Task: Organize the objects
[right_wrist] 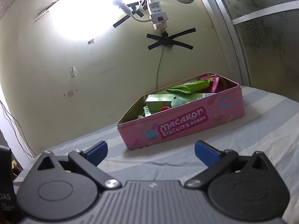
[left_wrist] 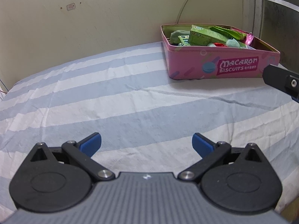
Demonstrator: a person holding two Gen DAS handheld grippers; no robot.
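Note:
A pink "Macaron Biscuits" tin (left_wrist: 220,65) stands open at the back right of the striped bed, against the wall; it also shows in the right wrist view (right_wrist: 186,125). It holds green snack boxes (left_wrist: 203,35), green packets (right_wrist: 188,87), a pale plush toy (right_wrist: 177,101) and a pink wrapper (left_wrist: 248,38). My left gripper (left_wrist: 146,143) is open and empty, low over the sheet, well short of the tin. My right gripper (right_wrist: 151,152) is open and empty, just in front of the tin. Part of the right gripper (left_wrist: 282,80) shows at the left wrist view's right edge.
The blue-and-white striped sheet (left_wrist: 112,97) covers the bed. A yellowish wall (left_wrist: 93,18) runs behind it. A power strip (right_wrist: 157,13) and cable taped with black tape (right_wrist: 168,41) hang above the tin. A metal-framed glass door (right_wrist: 261,37) stands at the right.

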